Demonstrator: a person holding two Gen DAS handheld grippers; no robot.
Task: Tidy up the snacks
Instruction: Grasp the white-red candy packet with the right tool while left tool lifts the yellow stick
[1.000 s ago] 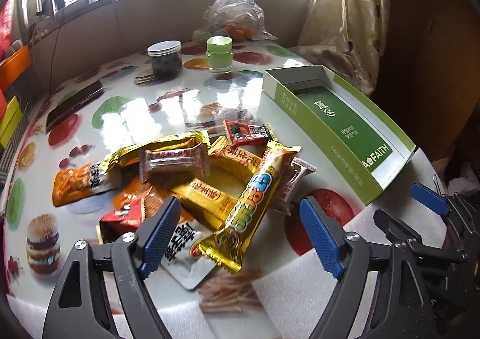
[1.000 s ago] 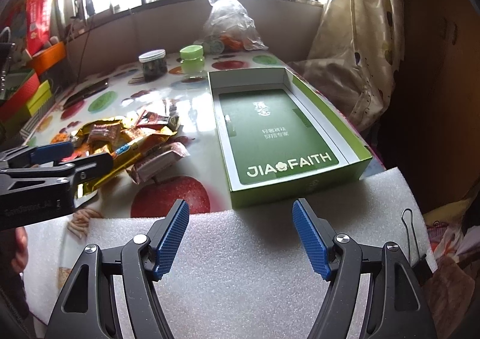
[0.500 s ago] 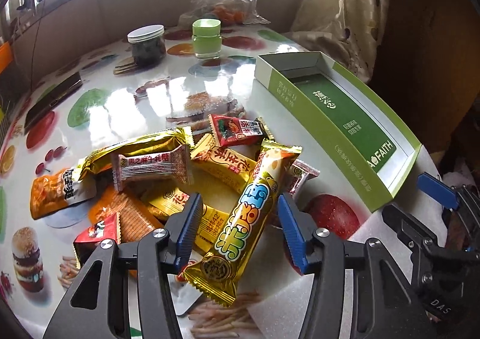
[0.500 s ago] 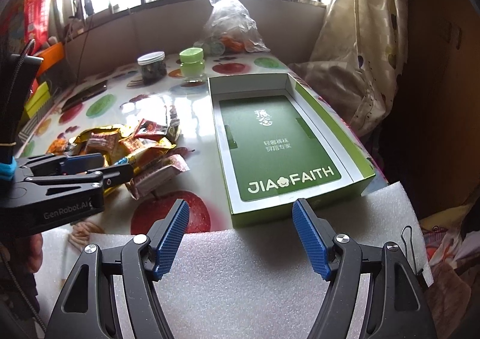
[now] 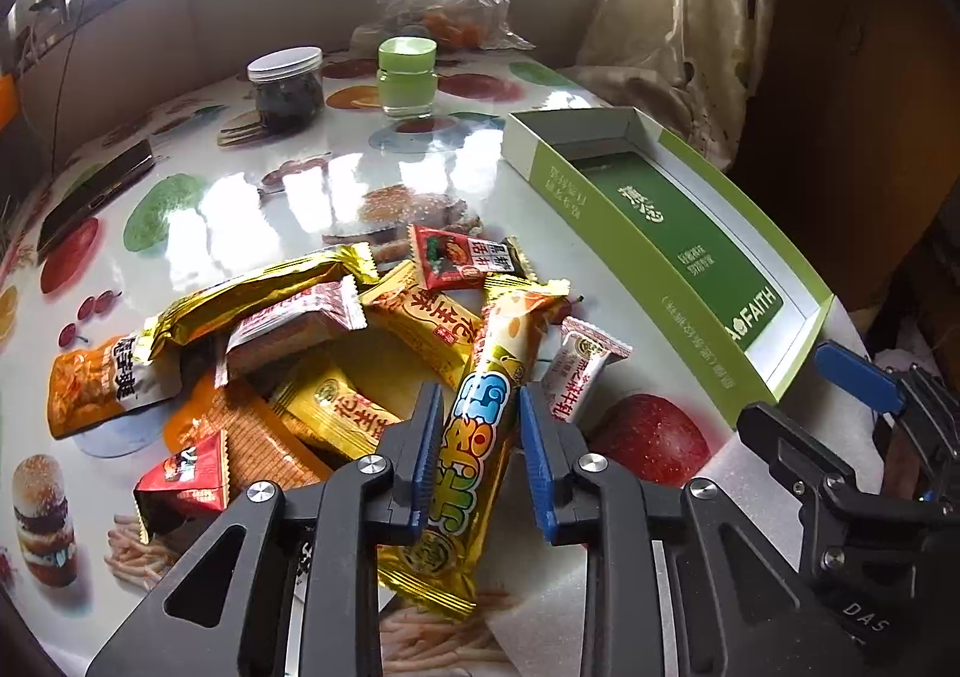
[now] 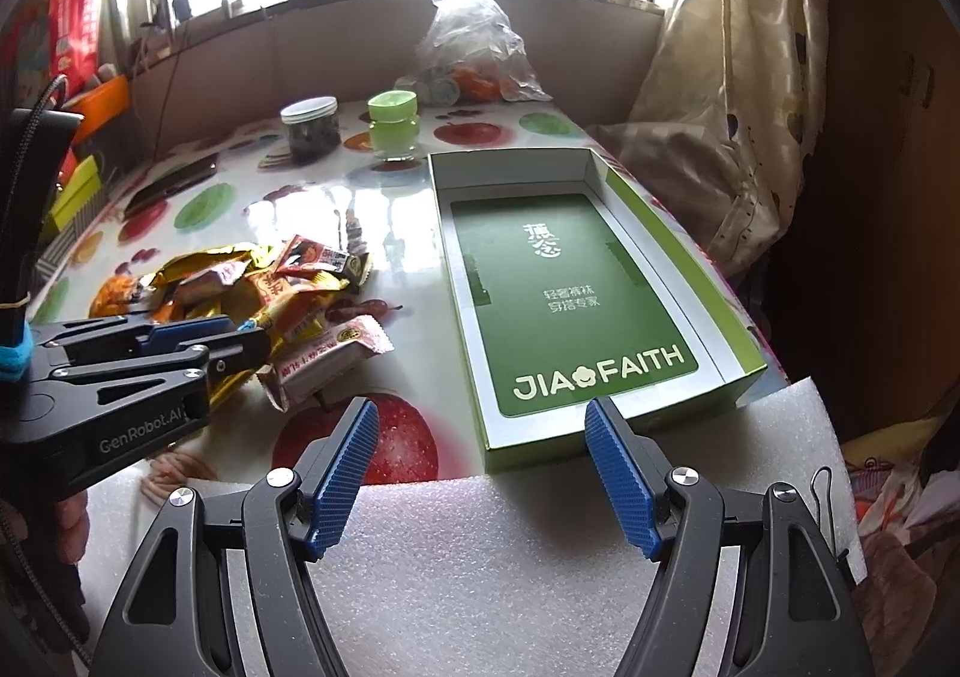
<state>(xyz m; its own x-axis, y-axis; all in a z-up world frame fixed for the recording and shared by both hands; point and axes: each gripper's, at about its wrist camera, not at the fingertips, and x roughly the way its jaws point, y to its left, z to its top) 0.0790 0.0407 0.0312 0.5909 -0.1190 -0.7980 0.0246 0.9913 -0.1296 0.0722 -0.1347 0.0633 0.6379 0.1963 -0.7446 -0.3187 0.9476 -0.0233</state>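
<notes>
Fruit-print table [image 5: 252, 209], left gripper [image 5: 474, 461] straddling yellow snack bar [image 5: 480, 437]

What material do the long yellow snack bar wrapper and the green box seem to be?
Long yellow snack bar: probably glossy metallised plastic film, judging by its golden shine and crimped ends. Green box: likely matte printed cardboard, judging by its folded white inner walls.
</notes>
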